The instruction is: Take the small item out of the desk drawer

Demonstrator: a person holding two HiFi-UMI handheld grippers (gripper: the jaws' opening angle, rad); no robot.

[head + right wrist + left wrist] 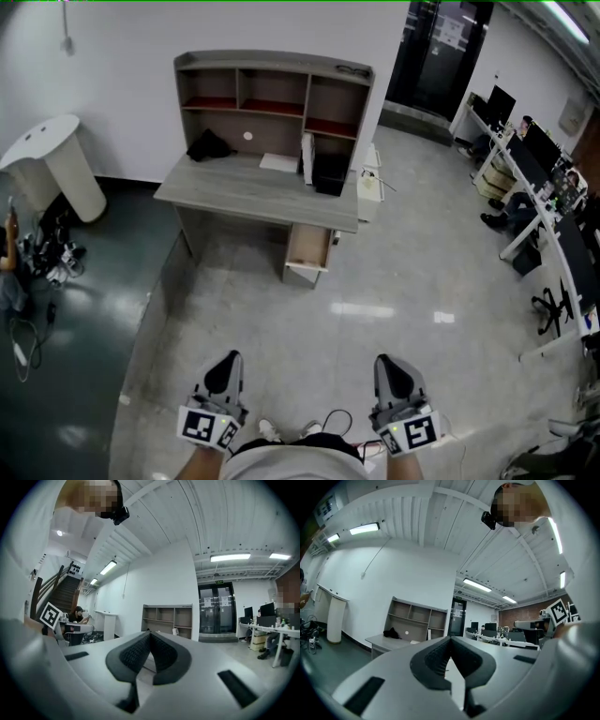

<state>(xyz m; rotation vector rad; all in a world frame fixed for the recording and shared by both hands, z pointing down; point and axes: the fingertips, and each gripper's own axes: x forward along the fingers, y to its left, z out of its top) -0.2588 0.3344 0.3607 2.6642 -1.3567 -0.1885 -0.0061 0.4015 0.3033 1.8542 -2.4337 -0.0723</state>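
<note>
A grey wooden desk (253, 192) stands well ahead. Its pale open drawer (309, 246), pulled towards the person, lies about midway between the left hand-held gripper (225, 364) and the right hand-held gripper (390, 366). Both are clenched and empty. The small item cannot be seen, though it is presumably inside the drawer.

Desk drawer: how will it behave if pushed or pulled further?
The drawer looks like a rigid wooden box, already standing out from the desk, so it probably slides straight rather than flexing. Extended like that, its front may sag if pressed from above. It looks shallow, likely light; contents can't be made out.
</note>
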